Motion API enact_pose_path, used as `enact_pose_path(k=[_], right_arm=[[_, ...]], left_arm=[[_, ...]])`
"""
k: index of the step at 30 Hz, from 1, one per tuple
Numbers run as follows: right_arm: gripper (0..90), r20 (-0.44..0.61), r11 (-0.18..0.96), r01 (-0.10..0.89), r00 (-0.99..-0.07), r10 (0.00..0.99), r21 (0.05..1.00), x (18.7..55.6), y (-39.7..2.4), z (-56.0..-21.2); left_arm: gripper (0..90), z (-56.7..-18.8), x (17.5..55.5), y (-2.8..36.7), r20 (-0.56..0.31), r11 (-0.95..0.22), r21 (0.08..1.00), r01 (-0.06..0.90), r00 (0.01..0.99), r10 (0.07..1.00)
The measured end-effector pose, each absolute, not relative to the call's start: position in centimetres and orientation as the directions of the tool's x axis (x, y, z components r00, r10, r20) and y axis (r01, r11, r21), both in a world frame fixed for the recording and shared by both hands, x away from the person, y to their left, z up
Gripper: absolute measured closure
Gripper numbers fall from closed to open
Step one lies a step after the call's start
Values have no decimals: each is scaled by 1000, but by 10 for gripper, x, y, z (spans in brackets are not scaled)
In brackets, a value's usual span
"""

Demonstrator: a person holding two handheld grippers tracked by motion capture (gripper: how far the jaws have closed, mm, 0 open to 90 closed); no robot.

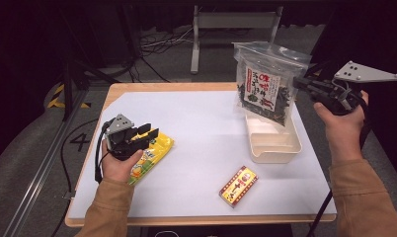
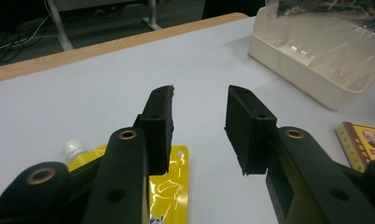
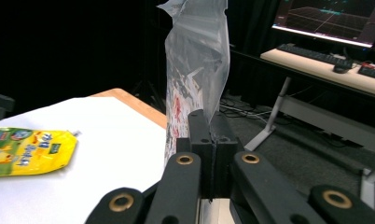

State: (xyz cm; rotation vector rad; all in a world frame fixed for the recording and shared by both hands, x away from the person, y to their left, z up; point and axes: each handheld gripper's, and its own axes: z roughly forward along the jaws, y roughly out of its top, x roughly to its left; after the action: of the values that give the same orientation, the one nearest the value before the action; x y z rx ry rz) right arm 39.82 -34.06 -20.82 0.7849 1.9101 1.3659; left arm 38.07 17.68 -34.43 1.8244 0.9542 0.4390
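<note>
High view: the right gripper (image 1: 299, 83) is seen clamped on the edge of a clear seaweed bag (image 1: 265, 84), which is held upright in the air above the far end of a cream tray (image 1: 274, 148) on the table (image 1: 206, 123). In the right gripper view the jaws are pressed flat together on the bag's plastic (image 3: 197, 56), with no gap visible. The bag's lower corner hangs just over the tray but is not yet laid inside it; the tray's bottom is bare.

At the near left, the left gripper (image 1: 149, 134) is poised over a yellow spouted pouch (image 1: 154, 153) lying flat on the table. Its jaws are held partly apart, and nothing is gripped between them; in the left gripper view the pouch (image 2: 169, 186) is seen beneath the jaws, its white cap (image 2: 74, 148) to one side. A small yellow and red box (image 1: 238, 186) is left untouched near the front edge.

By this reading, packing has barely begun: the bag is about to be lowered, while pouch and box remain to be gathered.
</note>
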Motion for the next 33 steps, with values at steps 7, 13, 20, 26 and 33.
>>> enact_pose_path(k=[7,13,20,26,33], right_arm=[[900,-175,276,87,-584,793,957,408,-350,-214],[900,-180,276,85,-570,801,958,414,-356,-221],[900,-160,258,103,-554,817,961,421,-366,-232],[900,-149,249,113,-546,824,962,425,-372,-239],[900,-134,241,132,-540,831,962,428,-376,-248]], left_arm=[[612,-348,380,185,-123,-194,878,437,599,791],[615,-349,380,188,-131,-189,874,448,593,795],[611,-351,382,189,-137,-187,870,456,588,797],[573,-352,383,190,-148,-179,867,466,584,798],[549,-354,385,190,-162,-175,860,479,583,796]])
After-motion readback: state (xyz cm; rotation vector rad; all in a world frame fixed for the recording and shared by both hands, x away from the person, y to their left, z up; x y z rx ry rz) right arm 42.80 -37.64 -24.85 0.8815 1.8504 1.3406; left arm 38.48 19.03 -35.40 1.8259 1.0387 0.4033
